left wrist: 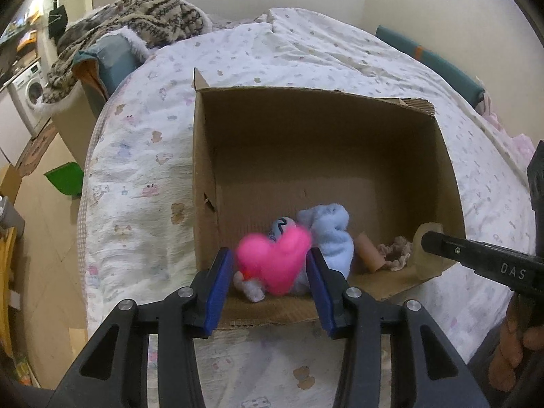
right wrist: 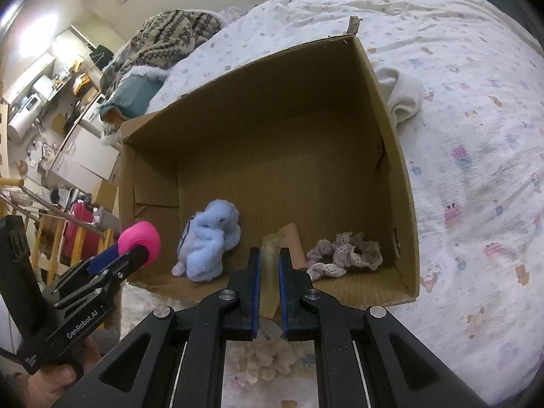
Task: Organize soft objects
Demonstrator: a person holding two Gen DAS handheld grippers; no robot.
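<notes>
Left wrist view: your left hand-held gripper (left wrist: 270,265) has its blue pads partly closed on the pink heart plush (left wrist: 273,258), one pad against each side. The heart stands upright, lobes up and tip down, with its broad face toward the camera, and it is blurred. It sits just over the near edge of the cardboard box (left wrist: 442,156).

Inside the box, directly behind the heart, lies the light blue plush (left wrist: 331,234). To its right are a brown cardboard tube (left wrist: 369,251), lying with its long axis running from far-left to near-right, and the dotted scrunchie (left wrist: 396,251) near the right wall.

Right wrist view: your right hand-held gripper (right wrist: 270,282) is closed to a narrow gap on a pale translucent piece (right wrist: 270,265). The long axis of this piece runs along the fingers, pointing forward into the box over its near wall. The material cannot be determined. The scrunchie lies just right of it on the box floor; the light blue plush lies to the left.

The box rests on the bed (right wrist: 476,170), open side up, on a printed white quilt. A white rolled cloth (right wrist: 404,95) lies on the quilt against the outside of the right box wall. A patterned knit blanket (left wrist: 153,17) is heaped at the far left of the bed.
</notes>
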